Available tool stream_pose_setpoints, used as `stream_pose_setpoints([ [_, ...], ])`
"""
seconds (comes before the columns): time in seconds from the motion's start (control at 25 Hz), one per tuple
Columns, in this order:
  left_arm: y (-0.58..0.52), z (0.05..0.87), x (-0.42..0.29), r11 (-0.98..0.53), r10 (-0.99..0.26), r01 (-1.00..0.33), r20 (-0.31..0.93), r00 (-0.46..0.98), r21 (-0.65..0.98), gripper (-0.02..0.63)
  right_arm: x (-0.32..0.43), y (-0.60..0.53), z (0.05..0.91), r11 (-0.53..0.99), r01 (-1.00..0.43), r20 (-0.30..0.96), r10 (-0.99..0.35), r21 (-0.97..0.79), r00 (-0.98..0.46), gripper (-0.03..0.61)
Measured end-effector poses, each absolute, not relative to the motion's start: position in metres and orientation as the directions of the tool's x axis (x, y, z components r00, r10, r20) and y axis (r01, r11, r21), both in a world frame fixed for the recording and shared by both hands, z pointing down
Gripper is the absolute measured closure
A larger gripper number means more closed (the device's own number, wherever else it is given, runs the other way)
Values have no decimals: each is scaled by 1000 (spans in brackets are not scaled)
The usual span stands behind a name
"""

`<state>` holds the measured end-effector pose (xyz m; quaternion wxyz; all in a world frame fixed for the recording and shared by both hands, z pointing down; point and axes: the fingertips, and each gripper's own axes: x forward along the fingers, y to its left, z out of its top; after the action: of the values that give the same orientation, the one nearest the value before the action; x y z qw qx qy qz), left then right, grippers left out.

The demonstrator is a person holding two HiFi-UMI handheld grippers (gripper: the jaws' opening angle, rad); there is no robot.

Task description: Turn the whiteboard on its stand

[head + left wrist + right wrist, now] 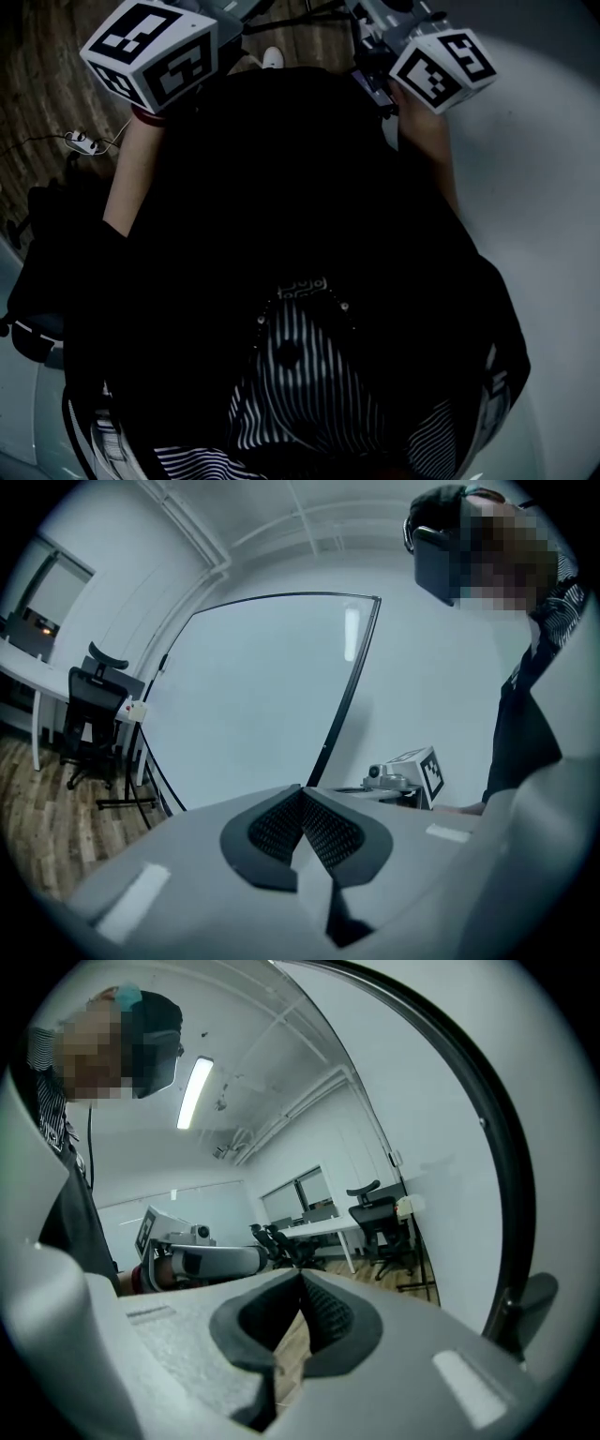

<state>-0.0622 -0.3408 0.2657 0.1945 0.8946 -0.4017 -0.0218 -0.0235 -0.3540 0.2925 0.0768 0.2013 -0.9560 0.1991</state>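
Both claws are closed on nothing. The left gripper (302,794) has its dark ribbed pads (272,827) meeting at the tips, and the right gripper (300,1281) looks the same, with only floor showing through the slit under its pads. Straight ahead of the left gripper, and apart from it, a large white whiteboard with thin black frame (262,686) stands upright on its black tubular stand (141,785). From the right gripper the board sits off to the right, its frame edge curving down to a black bracket (531,1302) low on the frame. Neither claw touches the board. A small white box with a red spot (137,710) hangs at the board's left edge. The surface underfoot is a brown wood-plank floor (37,808). Behind the stand there's a black office chair with headrest (94,705) next to a white desk (19,663). The right gripper view shows more black chairs (277,1241) at a long white table (323,1230), with window panes (305,1194) behind them. Walls are white, and the white ceiling has pipe runs (187,536) and a lit strip light (195,1091). A person in a dark top over a striped shirt (300,375) holds both grippers out in front, and each gripper shows in the other's view.
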Motion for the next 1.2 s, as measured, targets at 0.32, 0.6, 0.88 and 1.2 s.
stream_pose_setpoints([
  [0.32, -383, 262, -59, -529, -798, -778, 114, 592, 339, 611, -14, -393, 293, 860, -372, 201, -319, -350, -926, 578],
  [0.6, -365, 258, -25, -526, -799, -793, 140, 584, 307, 611, 27, -375, 284, 853, -402, 177, -363, -333, -915, 578],
  [0.88, -376, 255, 2, -565, -770, -769, 144, 622, 298, 611, 63, -392, 295, 833, -480, 218, -432, -277, -875, 578],
  [1.2, -386, 257, 12, -573, -756, -758, 156, 636, 313, 611, 85, -404, 294, 768, -583, 204, -546, -266, -813, 575],
])
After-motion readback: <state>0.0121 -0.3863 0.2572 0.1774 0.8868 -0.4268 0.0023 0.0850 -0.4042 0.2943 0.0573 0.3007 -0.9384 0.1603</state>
